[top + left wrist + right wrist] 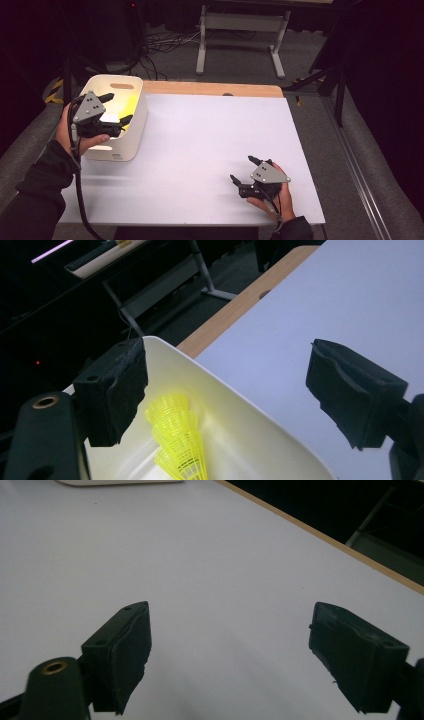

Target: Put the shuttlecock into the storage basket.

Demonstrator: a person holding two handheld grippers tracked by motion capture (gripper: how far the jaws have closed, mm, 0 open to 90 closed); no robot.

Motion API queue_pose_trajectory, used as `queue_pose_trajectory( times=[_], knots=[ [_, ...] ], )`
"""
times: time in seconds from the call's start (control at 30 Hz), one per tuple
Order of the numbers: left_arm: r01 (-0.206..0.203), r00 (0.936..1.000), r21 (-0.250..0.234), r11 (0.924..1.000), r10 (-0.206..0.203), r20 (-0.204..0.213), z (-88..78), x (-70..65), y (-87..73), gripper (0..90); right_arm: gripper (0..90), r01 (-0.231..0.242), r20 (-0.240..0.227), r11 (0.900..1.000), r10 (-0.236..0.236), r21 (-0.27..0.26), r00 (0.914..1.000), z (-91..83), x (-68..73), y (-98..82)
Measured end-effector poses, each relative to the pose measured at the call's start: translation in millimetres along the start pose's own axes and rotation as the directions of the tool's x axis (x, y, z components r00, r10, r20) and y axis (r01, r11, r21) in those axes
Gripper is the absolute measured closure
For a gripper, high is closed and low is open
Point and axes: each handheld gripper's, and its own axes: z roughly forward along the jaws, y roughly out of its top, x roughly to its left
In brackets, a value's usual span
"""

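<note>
From the high view, a white table top (210, 150) with a wooden far edge stands in a dark room; a cream plastic bin (131, 131) sits at its left.

The left gripper (116, 107) hovers above the bin, jaws apart and empty.

The right gripper (242, 169) rests near the front, jaws spread, holding nothing.

In the left gripper view, yellow plastic shuttlecocks (179, 440) lie stacked inside the bin (235, 425), below the jaws.

In the right gripper view, bare table (215, 570) lies between the parted jaws.

Yellow shuttlecocks (177, 442) lie in the white bin (240, 420).
</note>
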Motion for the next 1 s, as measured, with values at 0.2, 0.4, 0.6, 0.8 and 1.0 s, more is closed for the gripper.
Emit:
queue_pose_trajectory(
  times=[0.2,0.4,0.6,0.8,1.0],
  knots=[
    [-0.023,0.9995,-0.013,0.9997,0.023,0.022,-4.3,-9.6,1.1,15.7,18.1,0.005,-0.006,1.000,-0.005,0.006,1.0000,1.0,0.9,-0.2],
    [-0.041,0.9983,-0.034,0.9986,0.042,0.041,-7.2,-20.9,-2.1,14.2,18.2,0.005,-0.012,1.000,-0.005,0.007,0.9999,1.1,1.3,-0.5],
    [-0.049,0.9974,-0.053,0.9974,0.051,0.050,-10.3,-29.6,-4.8,13.4,18.2,0.009,-0.017,1.000,-0.009,0.009,0.9998,1.7,2.5,-0.2],
    [-0.056,0.9963,-0.073,0.9957,0.060,0.062,-11.3,-36.9,-8.0,13.3,18.2,0.011,-0.018,1.000,-0.011,0.011,0.9998,2.5,3.2,-0.5],
    [-0.061,0.9947,-0.084,0.9946,0.068,0.077,-11.7,-43.1,-9.4,12.7,18.2,0.013,-0.019,1.000,-0.013,0.012,0.9997,2.3,4.1,-0.4]
  ],
)
